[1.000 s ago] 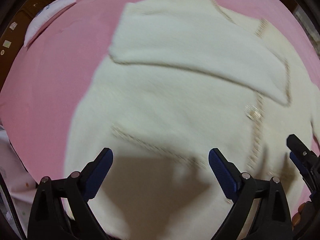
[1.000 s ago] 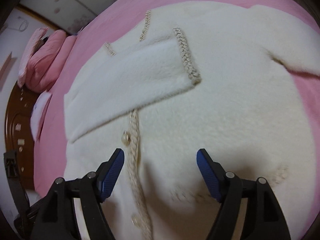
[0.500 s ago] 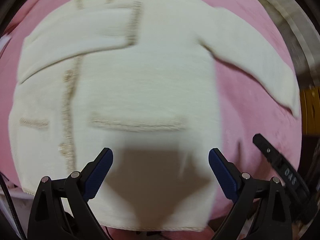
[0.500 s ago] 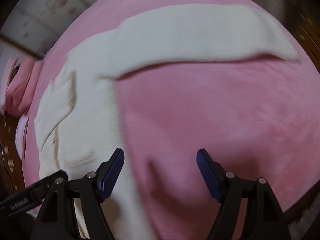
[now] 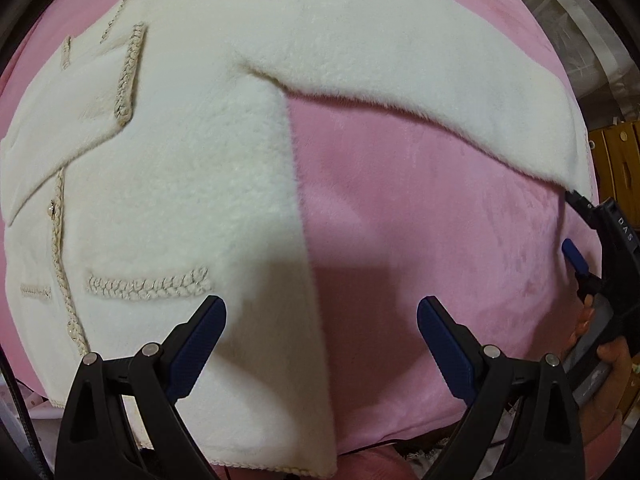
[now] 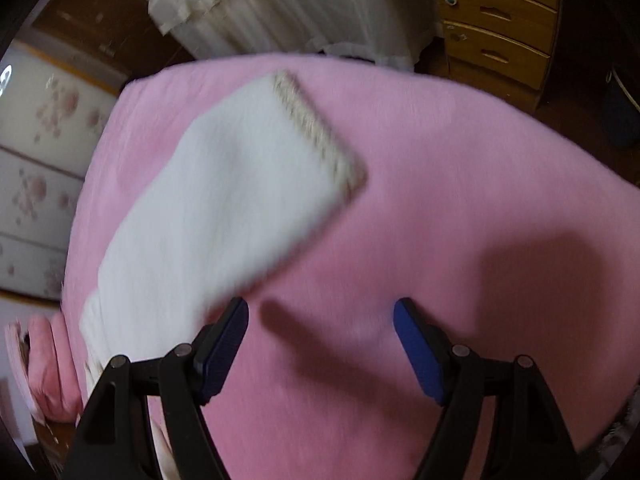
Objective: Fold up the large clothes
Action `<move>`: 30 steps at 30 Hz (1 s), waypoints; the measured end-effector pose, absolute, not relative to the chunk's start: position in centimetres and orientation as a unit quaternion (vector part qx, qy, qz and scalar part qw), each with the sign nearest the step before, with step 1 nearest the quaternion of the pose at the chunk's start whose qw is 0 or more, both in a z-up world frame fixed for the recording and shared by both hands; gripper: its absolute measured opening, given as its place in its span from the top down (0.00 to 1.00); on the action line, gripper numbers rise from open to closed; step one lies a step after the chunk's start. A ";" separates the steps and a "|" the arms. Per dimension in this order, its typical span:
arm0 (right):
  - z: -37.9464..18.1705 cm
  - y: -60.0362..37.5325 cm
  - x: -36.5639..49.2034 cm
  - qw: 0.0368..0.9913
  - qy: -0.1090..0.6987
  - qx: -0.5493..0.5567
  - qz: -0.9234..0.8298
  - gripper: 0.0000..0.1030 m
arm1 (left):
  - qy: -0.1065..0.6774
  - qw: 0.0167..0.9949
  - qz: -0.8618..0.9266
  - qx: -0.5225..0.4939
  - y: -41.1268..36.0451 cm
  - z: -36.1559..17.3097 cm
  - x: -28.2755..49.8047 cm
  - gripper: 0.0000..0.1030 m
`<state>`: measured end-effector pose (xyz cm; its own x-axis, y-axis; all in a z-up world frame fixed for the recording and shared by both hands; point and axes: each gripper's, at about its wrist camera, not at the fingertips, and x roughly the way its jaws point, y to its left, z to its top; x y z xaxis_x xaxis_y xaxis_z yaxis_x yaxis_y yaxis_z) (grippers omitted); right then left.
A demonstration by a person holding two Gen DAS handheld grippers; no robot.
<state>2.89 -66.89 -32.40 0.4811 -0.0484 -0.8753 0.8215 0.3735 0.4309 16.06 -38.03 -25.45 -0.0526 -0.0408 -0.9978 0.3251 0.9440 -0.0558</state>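
A cream fluffy cardigan (image 5: 192,184) with braided trim lies flat on a pink blanket (image 5: 420,248). One sleeve is folded across its chest; the other sleeve (image 5: 460,92) stretches out to the right. My left gripper (image 5: 322,332) is open and empty, hovering over the cardigan's right side edge near the hem. My right gripper (image 6: 320,344) is open and empty above the blanket, just right of the outstretched sleeve (image 6: 224,216), whose braided cuff (image 6: 316,132) points away. The right gripper also shows at the right edge of the left wrist view (image 5: 600,248).
The pink blanket (image 6: 460,200) covers a bed. A wooden drawer chest (image 6: 500,16) and a cream frilled cloth (image 6: 280,4) stand beyond the bed's far edge. Pink pillows (image 6: 44,360) lie at the left. A floral cabinet (image 6: 36,152) is behind.
Both grippers have swung right across the cardigan. The left now looks at its right side edge; the right has left the body and is beside the outstretched sleeve.
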 end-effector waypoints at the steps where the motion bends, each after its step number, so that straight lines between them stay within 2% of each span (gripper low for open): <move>1: -32.5 -67.3 3.2 0.721 0.405 0.473 -0.305 0.24 | 0.715 0.679 -0.133 0.098 -38.4 -25.8 16.6 0.07; 5: -32.1 -67.6 4.6 0.743 0.392 0.449 -0.306 0.24 | 0.718 0.678 -0.128 0.092 -39.7 -25.7 17.9 0.07; 7: -32.0 -68.0 4.9 0.757 0.381 0.434 -0.306 0.28 | 0.713 0.684 -0.124 0.091 -40.3 -25.7 18.4 0.07; 9: -31.7 -68.5 5.0 0.767 0.362 0.428 -0.312 0.40 | 0.711 0.687 -0.119 0.091 -40.7 -25.6 18.7 0.07; 11: -32.0 -69.6 5.2 0.758 0.357 0.434 -0.331 0.63 | 0.714 0.685 -0.116 0.087 -40.6 -25.2 18.5 0.07; 12: -32.2 -70.1 5.3 0.752 0.357 0.439 -0.338 0.68 | 0.718 0.682 -0.112 0.082 -40.5 -25.3 18.5 0.07; 14: -32.2 -70.8 5.6 0.746 0.349 0.451 -0.344 0.84 | 0.725 0.677 -0.106 0.071 -40.2 -26.3 18.6 0.07; 21: -29.5 -69.4 6.4 0.770 0.306 0.436 -0.351 0.87 | 0.733 0.674 -0.089 0.042 -37.4 -26.9 18.2 0.07; 30: -21.7 -61.4 8.9 0.845 0.240 0.387 -0.281 0.88 | 0.704 0.705 -0.085 0.021 -31.9 -24.8 17.5 0.07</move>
<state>8.89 -61.42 -21.66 0.7265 -0.2895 -0.6233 0.6610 0.5424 0.5185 17.45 -31.89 -24.79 -0.0050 -0.0901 -0.9959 0.1502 0.9846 -0.0898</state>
